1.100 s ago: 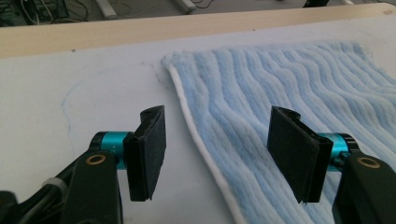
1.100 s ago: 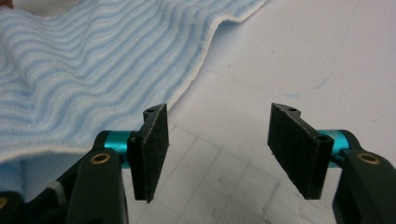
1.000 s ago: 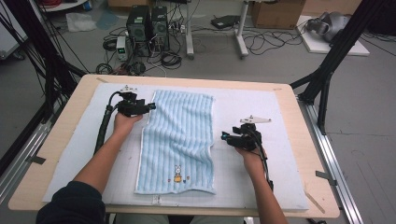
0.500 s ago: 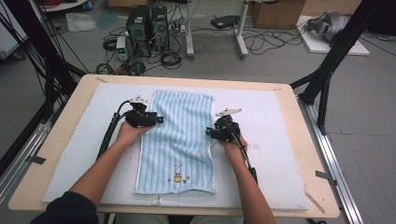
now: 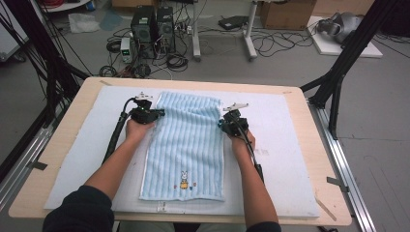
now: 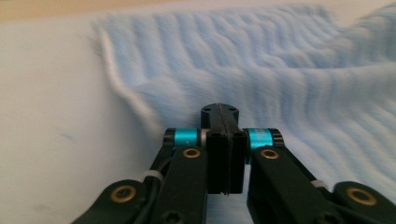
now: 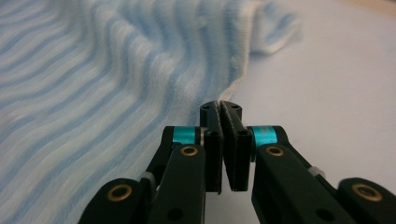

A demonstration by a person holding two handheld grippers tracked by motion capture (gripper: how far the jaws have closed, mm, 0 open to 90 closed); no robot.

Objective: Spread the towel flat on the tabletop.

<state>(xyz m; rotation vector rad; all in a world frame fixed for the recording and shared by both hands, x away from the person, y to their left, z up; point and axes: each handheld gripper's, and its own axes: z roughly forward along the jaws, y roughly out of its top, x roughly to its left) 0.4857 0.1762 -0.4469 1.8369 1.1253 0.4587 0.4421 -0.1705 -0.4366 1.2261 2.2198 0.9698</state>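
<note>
A light-blue striped towel [image 5: 186,140] with a small rabbit picture lies lengthwise on the white mat [image 5: 290,145]. My left gripper [image 5: 157,115] is at the towel's left edge near the far end, and its jaws have just closed. In the left gripper view the left gripper [image 6: 219,112] is shut with the towel [image 6: 280,70] bunched up around the tips. My right gripper [image 5: 221,124] is at the right edge opposite. In the right gripper view the right gripper [image 7: 219,108] pinches the towel's [image 7: 93,70] white hem, which rises in a fold.
The mat covers most of a wooden table [image 5: 63,145]. Bare mat lies to the left and right of the towel. Beyond the table's far edge the floor holds computer boxes [image 5: 150,24] and cables. Black frame posts [image 5: 338,72] stand at the right.
My right hand has moved left from the bare mat to the towel's right edge. The left gripper has shifted slightly onto the left edge. The towel's far end is now rumpled.
</note>
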